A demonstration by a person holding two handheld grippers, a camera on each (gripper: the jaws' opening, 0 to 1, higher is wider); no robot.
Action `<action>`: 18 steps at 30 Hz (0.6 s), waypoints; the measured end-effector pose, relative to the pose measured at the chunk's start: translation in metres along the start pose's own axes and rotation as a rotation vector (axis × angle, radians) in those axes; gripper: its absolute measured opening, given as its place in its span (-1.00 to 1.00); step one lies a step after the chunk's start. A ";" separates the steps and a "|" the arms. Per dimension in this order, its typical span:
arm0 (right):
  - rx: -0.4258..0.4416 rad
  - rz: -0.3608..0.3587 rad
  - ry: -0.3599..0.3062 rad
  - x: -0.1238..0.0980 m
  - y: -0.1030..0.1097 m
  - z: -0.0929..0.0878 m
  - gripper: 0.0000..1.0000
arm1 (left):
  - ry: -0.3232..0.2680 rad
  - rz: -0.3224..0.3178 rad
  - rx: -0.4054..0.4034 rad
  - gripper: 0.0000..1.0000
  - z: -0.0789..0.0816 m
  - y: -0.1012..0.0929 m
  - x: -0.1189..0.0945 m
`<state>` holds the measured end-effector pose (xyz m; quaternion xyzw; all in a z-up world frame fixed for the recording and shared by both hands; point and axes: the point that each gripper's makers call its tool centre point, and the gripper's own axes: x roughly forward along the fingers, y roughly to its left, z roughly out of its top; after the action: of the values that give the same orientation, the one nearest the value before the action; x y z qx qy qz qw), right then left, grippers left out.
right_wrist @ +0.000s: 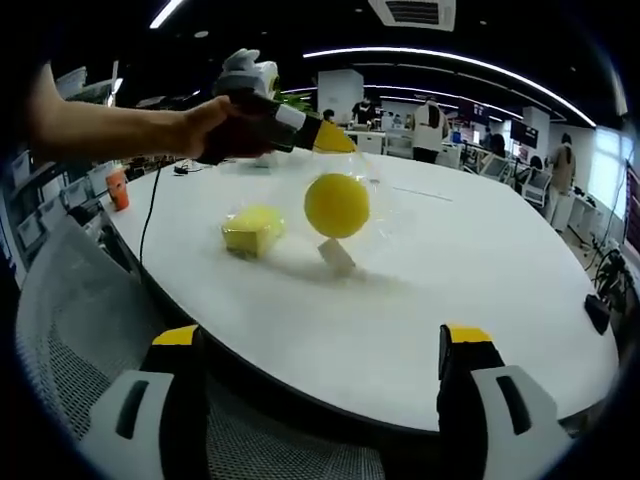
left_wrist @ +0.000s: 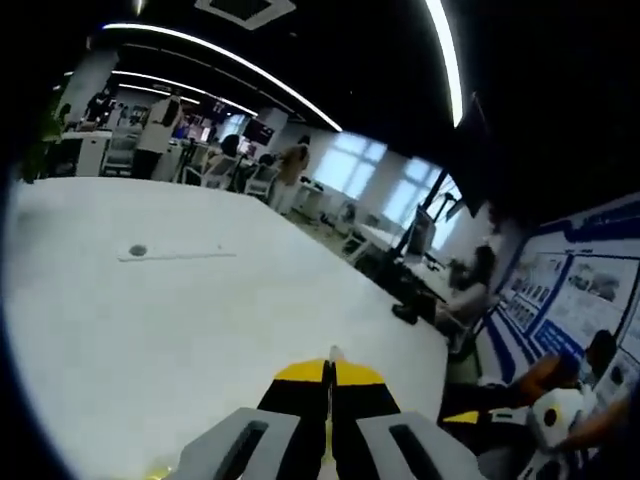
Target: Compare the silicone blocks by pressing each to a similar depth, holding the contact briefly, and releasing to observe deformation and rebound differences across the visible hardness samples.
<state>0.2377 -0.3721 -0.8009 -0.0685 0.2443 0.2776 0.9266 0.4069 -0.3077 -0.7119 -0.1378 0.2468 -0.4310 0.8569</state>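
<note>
On the white table (right_wrist: 470,300) in the right gripper view lie the samples: a yellow block (right_wrist: 252,230) resting flat towards the near-left edge, and just right of it a yellow ball-shaped piece (right_wrist: 337,205) that seems to sit inside a clear wrap, with a small pale block (right_wrist: 336,256) touching or just under its lower side; I cannot tell whether the ball rests on it. Above and behind them, a hand (right_wrist: 215,125) holds the left gripper (right_wrist: 338,140), its yellow tip hanging over the table just above the ball and apart from it. The right gripper (right_wrist: 323,345) shows its own jaws at the bottom of that view, spread wide with nothing between them, out over the table's near edge and a mesh chair back (right_wrist: 70,340). The left gripper view looks the other way, across a bare stretch of the table (left_wrist: 150,330) towards an office with people at desks; there the left gripper's (left_wrist: 329,362) jaws stand pressed together, yellow tips touching, with a thin pale sliver showing at the seam that is too small to identify. A black cable (right_wrist: 150,215) trails over the table's left edge.
</note>
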 end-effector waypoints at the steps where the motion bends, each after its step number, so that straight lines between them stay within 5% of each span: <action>1: 0.007 0.005 -0.003 0.000 0.001 0.001 0.80 | -0.001 -0.005 0.000 -1.00 0.001 -0.002 -0.003; 18: 0.072 0.044 -0.104 -0.009 -0.001 0.037 0.66 | -0.057 -0.060 0.062 -1.00 0.034 -0.042 -0.052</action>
<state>0.2472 -0.3679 -0.7643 -0.0152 0.2072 0.2920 0.9336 0.3711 -0.2895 -0.6486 -0.1310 0.2044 -0.4599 0.8541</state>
